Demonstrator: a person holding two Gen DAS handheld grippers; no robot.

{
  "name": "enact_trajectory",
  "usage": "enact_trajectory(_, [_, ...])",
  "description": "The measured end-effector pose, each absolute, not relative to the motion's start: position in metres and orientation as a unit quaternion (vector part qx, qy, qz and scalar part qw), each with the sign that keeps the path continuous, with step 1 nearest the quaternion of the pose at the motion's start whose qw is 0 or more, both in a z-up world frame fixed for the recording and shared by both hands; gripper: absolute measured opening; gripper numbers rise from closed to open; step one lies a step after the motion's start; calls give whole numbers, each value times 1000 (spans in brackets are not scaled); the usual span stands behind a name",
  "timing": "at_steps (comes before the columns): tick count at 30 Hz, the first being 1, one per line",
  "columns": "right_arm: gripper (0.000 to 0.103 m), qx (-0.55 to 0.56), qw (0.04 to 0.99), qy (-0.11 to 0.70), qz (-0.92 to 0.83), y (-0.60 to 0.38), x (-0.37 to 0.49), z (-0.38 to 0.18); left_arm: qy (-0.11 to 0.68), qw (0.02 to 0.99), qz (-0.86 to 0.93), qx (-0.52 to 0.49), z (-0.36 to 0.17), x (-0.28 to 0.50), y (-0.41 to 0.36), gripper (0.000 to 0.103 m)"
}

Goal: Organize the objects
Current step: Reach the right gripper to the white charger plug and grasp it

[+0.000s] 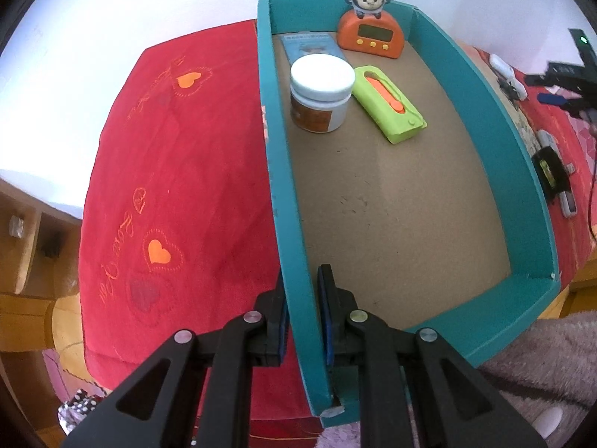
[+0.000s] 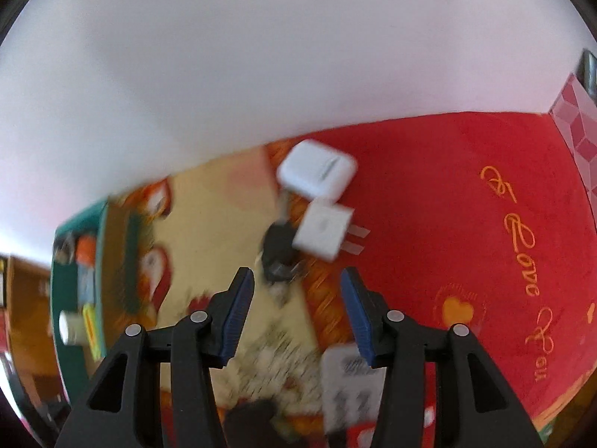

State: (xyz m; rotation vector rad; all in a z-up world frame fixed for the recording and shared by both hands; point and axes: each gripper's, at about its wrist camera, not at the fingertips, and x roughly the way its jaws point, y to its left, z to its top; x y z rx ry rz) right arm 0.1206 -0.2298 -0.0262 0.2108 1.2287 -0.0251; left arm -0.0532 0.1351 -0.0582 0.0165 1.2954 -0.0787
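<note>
My left gripper [image 1: 301, 280] is shut on the left wall of a teal box [image 1: 278, 149], one finger outside and one inside. In the box stand a white-lidded jar [image 1: 321, 91], a green and orange box cutter [image 1: 388, 102], an orange clock with a monkey figure [image 1: 371, 31] and a blue packet [image 1: 309, 43]. My right gripper [image 2: 297, 283] is open and empty above the cloth. Just beyond it lie a black key fob [image 2: 278, 246], a white plug adapter [image 2: 325, 231] and a white earbud case [image 2: 317, 170]. The right wrist view is blurred.
A red cloth with hearts [image 1: 179, 171] covers the surface, with a yellow patterned mat [image 2: 224, 231] on it. A white remote [image 2: 350, 384] and a dark object [image 2: 253, 422] lie under my right gripper. Small devices [image 1: 552, 175] lie right of the box. Wooden furniture [image 1: 26, 246] stands at left.
</note>
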Motion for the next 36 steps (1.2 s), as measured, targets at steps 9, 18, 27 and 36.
enact_trajectory(9, [54,119,800,588,-30,-249,146,-48,599,800,-37,6,-58,-56,135,13])
enact_trajectory(18, [52,104,804,585,-31,-246,158,-53,596,802,-34,5,-57,-61,135,13])
enact_trajectory(27, [51,64,814,576,-32,-251,148,-47,597,802,-33,7,-56,-61,133,13])
enact_trajectory(36, [51,67,815,575,-32,-255,143,-48,602,798,-31,12,-57,-54,129,13])
